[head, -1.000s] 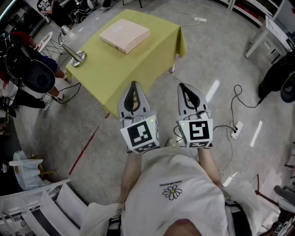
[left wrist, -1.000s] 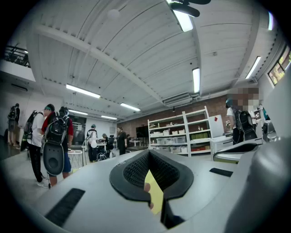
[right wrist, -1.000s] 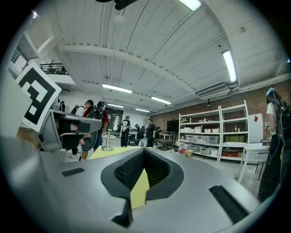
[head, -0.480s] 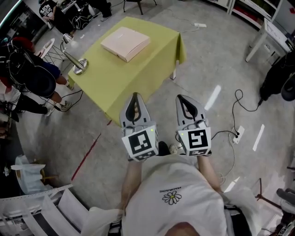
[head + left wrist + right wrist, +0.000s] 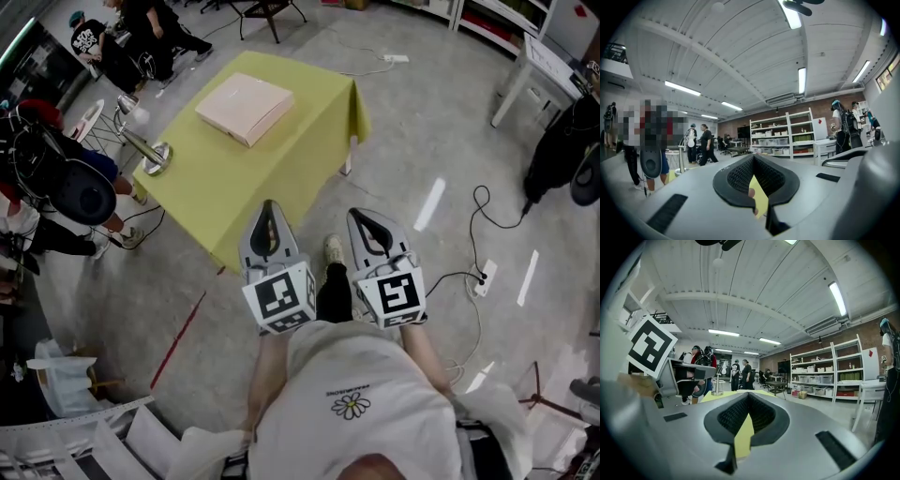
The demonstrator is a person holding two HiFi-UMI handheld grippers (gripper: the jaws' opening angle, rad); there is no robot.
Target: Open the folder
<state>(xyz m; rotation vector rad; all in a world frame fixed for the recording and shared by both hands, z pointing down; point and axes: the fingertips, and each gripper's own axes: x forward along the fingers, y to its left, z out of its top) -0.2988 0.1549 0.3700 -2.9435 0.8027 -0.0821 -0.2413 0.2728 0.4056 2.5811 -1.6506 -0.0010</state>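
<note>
A person holds the left gripper (image 5: 270,217) and right gripper (image 5: 366,225) level, both with jaws pressed together and empty. The folder (image 5: 244,107) lies closed on a yellow table (image 5: 230,192), well apart from both.

The folder (image 5: 243,107) is pale pink-beige, square and fairly thick. It lies closed and flat on the yellow-green worktop (image 5: 244,178), toward its far side, turned at an angle to the edges.
</note>
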